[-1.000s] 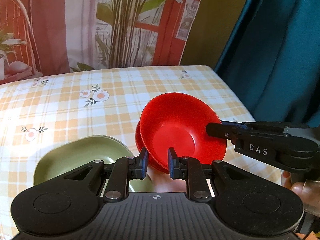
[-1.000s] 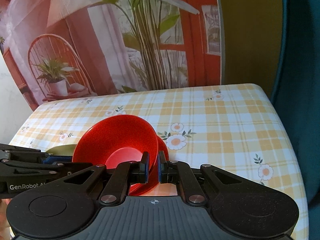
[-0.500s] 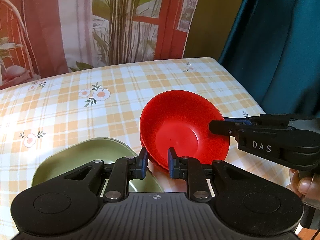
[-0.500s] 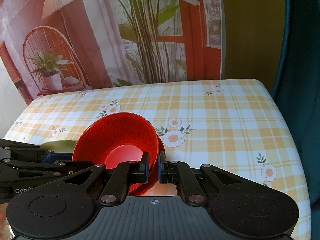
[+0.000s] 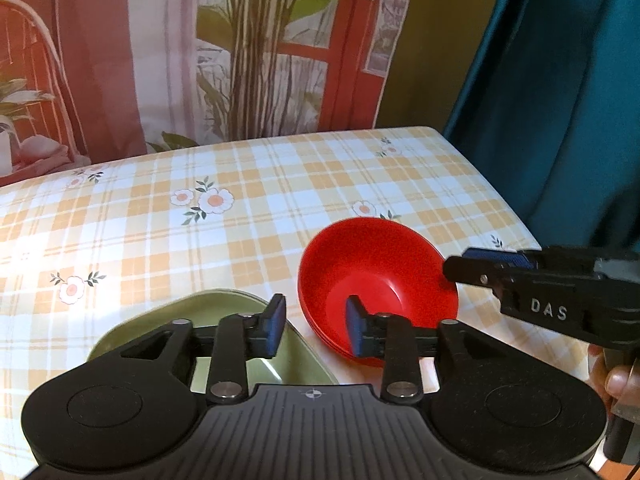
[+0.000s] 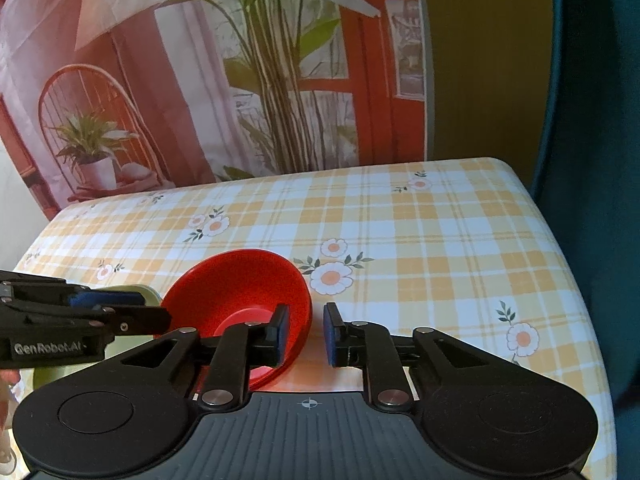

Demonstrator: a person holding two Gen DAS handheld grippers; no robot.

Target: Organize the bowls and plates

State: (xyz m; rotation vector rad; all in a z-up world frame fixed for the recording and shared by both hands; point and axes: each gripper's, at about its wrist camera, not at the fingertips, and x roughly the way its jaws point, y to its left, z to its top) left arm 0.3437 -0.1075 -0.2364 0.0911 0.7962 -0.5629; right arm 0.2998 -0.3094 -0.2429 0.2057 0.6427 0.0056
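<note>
A red bowl (image 5: pixel 378 280) sits nested in a second red bowl on the checked tablecloth. Left of it lies a green plate (image 5: pixel 208 302). My left gripper (image 5: pixel 316 330) straddles the bowl's near-left rim with one pad inside and one outside. Its jaws are opening and the pads stand off the rim. My right gripper (image 5: pixel 480 264) reaches in at the bowl's right rim. In the right wrist view the red bowl (image 6: pixel 240 296) has its right rim between the spreading pads of my right gripper (image 6: pixel 306 334), and neither pad touches it. My left gripper (image 6: pixel 120 312) shows at the left there.
The table (image 6: pixel 440 240) carries a yellow checked cloth with flowers and ends at the right against a teal curtain (image 5: pixel 560 100). A printed backdrop with plants hangs behind it. A person's fingers (image 5: pixel 616 380) hold the right gripper's handle.
The upper red bowl has come down from its tilt and settled level in the lower bowl. Both grippers' jaws have spread off its rim.
</note>
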